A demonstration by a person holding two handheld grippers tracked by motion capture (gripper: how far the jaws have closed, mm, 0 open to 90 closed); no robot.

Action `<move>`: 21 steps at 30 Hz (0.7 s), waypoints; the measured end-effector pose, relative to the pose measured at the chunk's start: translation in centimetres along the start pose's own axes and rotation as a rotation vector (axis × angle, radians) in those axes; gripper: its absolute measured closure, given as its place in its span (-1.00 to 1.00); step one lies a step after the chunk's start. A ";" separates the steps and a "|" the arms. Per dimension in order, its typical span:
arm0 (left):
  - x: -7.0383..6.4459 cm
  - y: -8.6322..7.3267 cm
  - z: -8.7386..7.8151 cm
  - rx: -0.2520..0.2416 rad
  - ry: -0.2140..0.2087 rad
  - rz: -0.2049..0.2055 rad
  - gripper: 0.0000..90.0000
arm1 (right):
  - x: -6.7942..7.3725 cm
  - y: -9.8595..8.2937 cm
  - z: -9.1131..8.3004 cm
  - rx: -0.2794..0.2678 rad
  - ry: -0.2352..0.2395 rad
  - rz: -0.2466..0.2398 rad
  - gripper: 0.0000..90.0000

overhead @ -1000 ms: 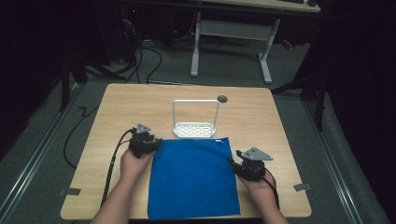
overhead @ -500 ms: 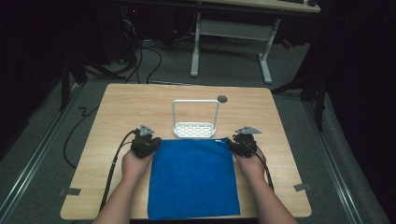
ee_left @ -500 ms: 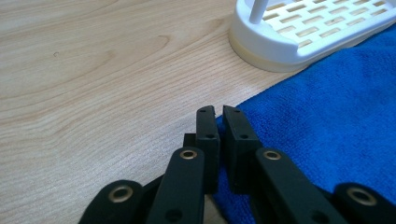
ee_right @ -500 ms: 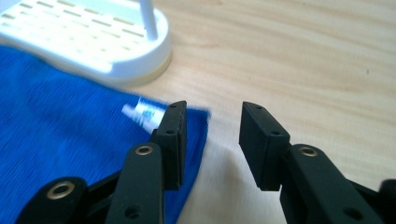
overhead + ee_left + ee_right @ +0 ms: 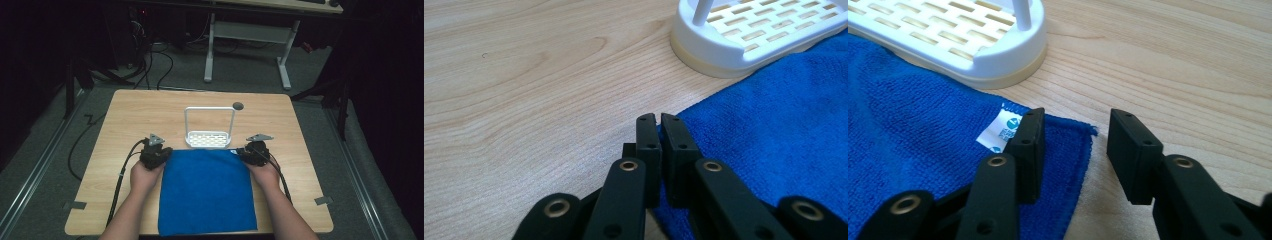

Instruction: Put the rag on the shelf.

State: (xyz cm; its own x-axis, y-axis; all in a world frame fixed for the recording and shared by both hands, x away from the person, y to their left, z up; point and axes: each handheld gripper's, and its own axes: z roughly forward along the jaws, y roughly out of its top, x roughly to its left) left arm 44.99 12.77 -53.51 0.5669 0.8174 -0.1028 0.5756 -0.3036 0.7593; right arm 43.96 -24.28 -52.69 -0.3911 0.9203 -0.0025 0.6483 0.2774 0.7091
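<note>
A blue cloth (image 5: 207, 192) lies flat on the wooden table (image 5: 145, 112), its far edge close to a white slotted rack (image 5: 210, 137). My left gripper (image 5: 156, 151) sits at the cloth's far left corner. In the left gripper view its jaws (image 5: 658, 120) are pressed together, with the blue cloth (image 5: 784, 130) caught low between them. My right gripper (image 5: 251, 151) is at the far right corner. There it (image 5: 1075, 120) stands open astride the corner: one jaw rests on the cloth (image 5: 918, 145) by a white label (image 5: 1000, 127), the other on bare wood.
The rack (image 5: 744, 40) has a tall wire hoop handle and stands just beyond the cloth. A small grey disc (image 5: 238, 105) lies behind it. Cables trail off the table's left side. A white-legged desk (image 5: 250, 35) stands on the floor beyond.
My right gripper has moved forward along the cloth's right edge to its far right corner. The left gripper has stayed at the far left corner.
</note>
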 end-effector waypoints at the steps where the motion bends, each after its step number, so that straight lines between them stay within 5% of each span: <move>1: 0.0 0.0 0.0 0.000 0.001 0.001 0.94 | 0.1 0.0 0.0 -0.003 0.002 -0.002 0.38; 7: -0.1 0.0 0.0 -0.003 0.007 0.003 0.95 | 0.7 0.0 0.0 -0.003 0.029 -0.043 0.94; 11: -0.2 -0.1 -0.3 -0.030 0.018 0.019 0.97 | 1.1 -0.1 -0.2 -0.009 0.024 -0.061 0.97; 21: -0.8 -0.7 -1.9 -0.105 -0.010 -0.003 0.98 | 2.5 -1.2 -4.2 -0.212 0.032 -0.059 0.97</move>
State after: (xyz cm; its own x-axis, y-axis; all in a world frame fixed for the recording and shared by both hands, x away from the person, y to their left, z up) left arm 43.05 13.25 -52.76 0.5715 0.8130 -0.1116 0.5124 -0.2473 0.8223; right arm 39.46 -23.52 -50.58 -0.4468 0.8942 -0.0281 0.4730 0.2628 0.8410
